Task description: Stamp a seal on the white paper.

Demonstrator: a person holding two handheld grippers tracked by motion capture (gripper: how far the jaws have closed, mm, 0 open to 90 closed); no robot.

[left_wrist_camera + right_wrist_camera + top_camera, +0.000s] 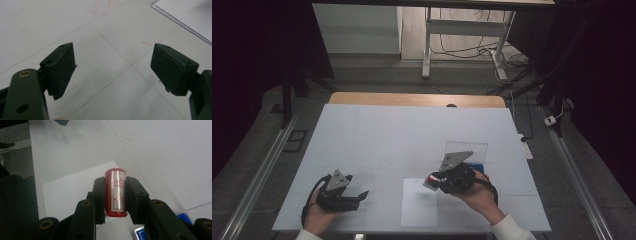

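At the left of the high view, the person's left hand (314,212) rests low on the white surface (377,135), holding the left tongs (362,196), which point to the right across the bare sheet. In the left gripper view the two black jaws stand wide apart with nothing between them; below them lie the surface's faint grid lines and a few small red marks (147,43). The corner of a white sheet of paper (190,15) shows at the top right of that view, well apart from the jaws.

Toward the middle of the high view, that sheet of paper (418,207) lies flat near the front edge of the surface, between the two hands.

Just right of it, the right tongs (430,181) are held by the right hand (477,192), which comes in from the bottom right in a white sleeve (512,231). These tongs point left, and their tips hang over the paper's upper right corner. In the right gripper view the jaws are closed against the sides of a red cylindrical stamp (115,192) with a pale label bearing red characters; it lies lengthwise along the jaws, its far end poking out past the tips, above the paper (72,192).

Behind the right hand in the high view sits a clear, box-like case (472,148) with a blue item (477,165) at its base; in the right gripper view blue pieces (185,217) show at the lower right edge. What they are is hard to tell.
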